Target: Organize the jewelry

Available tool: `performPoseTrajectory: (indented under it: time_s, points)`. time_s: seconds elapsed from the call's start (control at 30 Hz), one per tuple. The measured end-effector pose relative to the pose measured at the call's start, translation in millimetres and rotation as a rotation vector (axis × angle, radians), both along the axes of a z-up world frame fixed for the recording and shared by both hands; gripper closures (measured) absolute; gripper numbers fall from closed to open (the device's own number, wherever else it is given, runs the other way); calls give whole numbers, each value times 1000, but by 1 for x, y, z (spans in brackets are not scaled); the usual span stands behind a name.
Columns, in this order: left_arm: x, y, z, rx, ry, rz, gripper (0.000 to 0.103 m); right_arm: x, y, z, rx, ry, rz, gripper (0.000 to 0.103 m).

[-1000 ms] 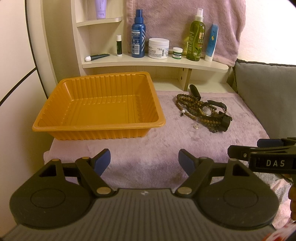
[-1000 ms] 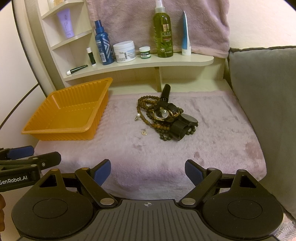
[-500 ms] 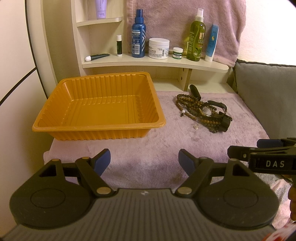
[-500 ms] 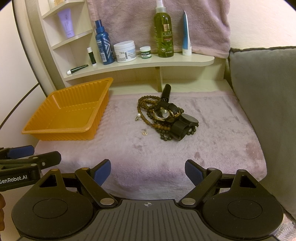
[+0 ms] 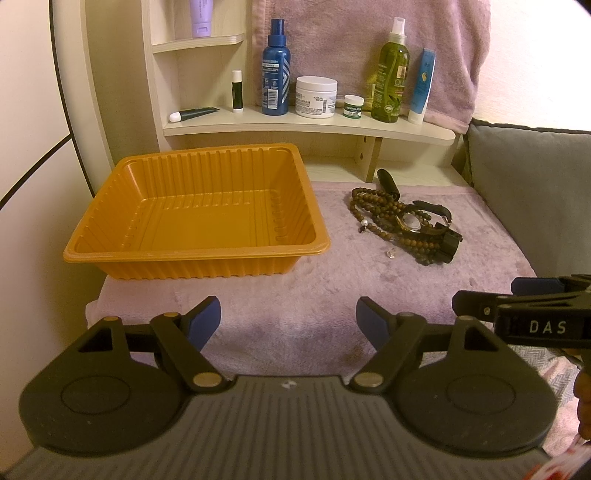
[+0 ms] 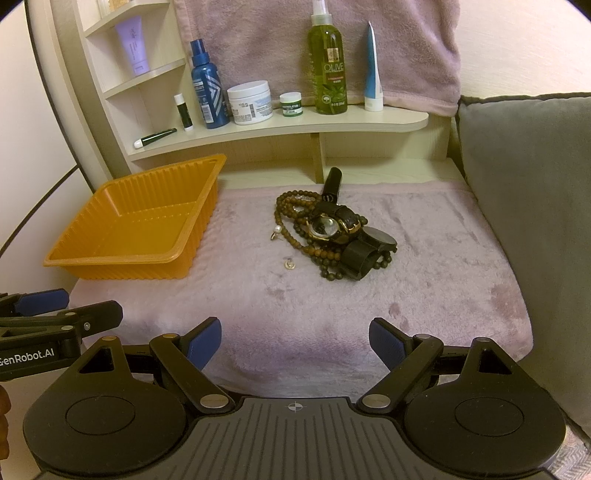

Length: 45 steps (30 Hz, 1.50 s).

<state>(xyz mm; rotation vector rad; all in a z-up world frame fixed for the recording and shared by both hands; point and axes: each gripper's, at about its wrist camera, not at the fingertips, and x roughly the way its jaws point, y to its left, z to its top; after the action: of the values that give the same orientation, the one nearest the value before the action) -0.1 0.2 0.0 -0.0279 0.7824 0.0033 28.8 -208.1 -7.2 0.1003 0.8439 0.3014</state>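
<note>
An empty orange plastic tray [image 5: 110, 254] [image 6: 122, 258] sits at the left of a mauve plush cloth. To its right lies a jewelry pile: a brown wooden bead necklace [image 5: 373, 210] [image 6: 291, 214], a dark-strapped watch [image 5: 412, 223] [image 6: 325, 229], a black band [image 6: 360, 254], a pearl earring [image 6: 277, 231] and a small stud [image 5: 390, 253] [image 6: 287, 263]. My left gripper [image 5: 288, 317] is open and empty near the cloth's front edge, below the tray. My right gripper [image 6: 295, 336] is open and empty, well short of the pile.
A wooden shelf [image 6: 280, 127] behind holds a blue spray bottle [image 5: 275, 70], a white jar [image 5: 316, 96], a green olive bottle [image 6: 328, 66] and tubes. A grey cushion [image 6: 528, 192] borders the right side. A towel [image 5: 369, 33] hangs at the back.
</note>
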Motion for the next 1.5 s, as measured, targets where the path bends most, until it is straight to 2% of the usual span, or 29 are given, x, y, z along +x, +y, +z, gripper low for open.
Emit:
performPoseTrajectory:
  time_s: [0.77,1.13,1.3,1.5]
  points:
    - [1,1,1,-10,7,1,24,0,0,1,0,1,1,16]
    - [3,10,-1,-49,3,19,24,1,1,-4,8,-6,-4,16]
    - [3,22,-3,-67,-6,58,24,8,-4,-9,33,-28,-14,16]
    - [1,53,-8,-83,-50,160,24,16,-8,-14,81,-49,-19,16]
